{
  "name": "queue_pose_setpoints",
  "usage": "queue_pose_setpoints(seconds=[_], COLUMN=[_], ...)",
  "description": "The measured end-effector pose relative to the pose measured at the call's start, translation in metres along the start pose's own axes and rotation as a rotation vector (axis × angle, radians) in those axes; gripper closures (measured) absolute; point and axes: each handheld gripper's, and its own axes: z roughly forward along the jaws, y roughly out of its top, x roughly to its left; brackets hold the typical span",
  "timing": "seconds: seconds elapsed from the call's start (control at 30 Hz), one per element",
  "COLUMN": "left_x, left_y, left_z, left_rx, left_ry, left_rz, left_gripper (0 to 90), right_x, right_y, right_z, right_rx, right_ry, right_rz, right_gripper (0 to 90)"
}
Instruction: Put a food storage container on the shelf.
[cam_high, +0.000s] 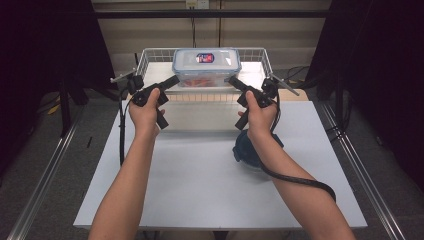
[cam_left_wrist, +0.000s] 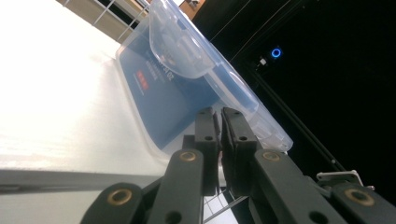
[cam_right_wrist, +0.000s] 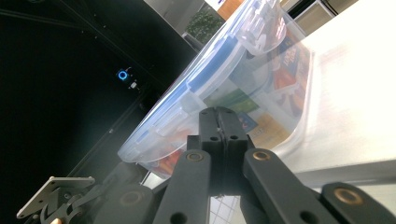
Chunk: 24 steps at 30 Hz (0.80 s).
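Observation:
A clear plastic food box (cam_high: 206, 65) with a snap-on lid and a red and blue label sits in a white wire basket (cam_high: 150, 55) at the far edge of the table. Red contents show through its wall. My left gripper (cam_high: 175, 80) points at the box's near left corner, and my right gripper (cam_high: 231, 79) at its near right corner. In the left gripper view the jaws (cam_left_wrist: 219, 112) are pressed together just in front of the box (cam_left_wrist: 177, 88). The right gripper view shows the same, with the jaws (cam_right_wrist: 218, 111) shut before the box (cam_right_wrist: 243, 79). Whether either tip touches it I cannot tell.
A dark blue round object (cam_high: 245, 147) lies on the white table (cam_high: 200, 170), partly under the right forearm. Black cables trail from both grippers. Metal rails run along the floor on both sides, and dark curtains stand left and right.

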Motion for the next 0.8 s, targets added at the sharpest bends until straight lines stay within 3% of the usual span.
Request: queue_pose_setpoints(seconds=[0.07, 0.4, 0.8], left_x=[0.001, 0.0, -0.013], left_y=[0.0, -0.003, -0.014], left_z=[0.001, 0.002, -0.004], left_rx=[-0.003, -0.002, 0.04], left_ry=[-0.001, -0.002, -0.045], left_rz=[-0.016, -0.005, 0.046], left_gripper=[85.6, 83.2, 61.4], right_x=[-0.001, -0.003, -0.001], right_y=[0.0, -0.002, -0.009], right_z=[0.001, 0.003, -0.016], right_rx=[-0.001, 0.0, 0.007], right_ry=[-0.005, -0.006, 0.024], right_rz=[0.001, 0.006, -0.002], right_gripper=[90.0, 85.6, 63.2])
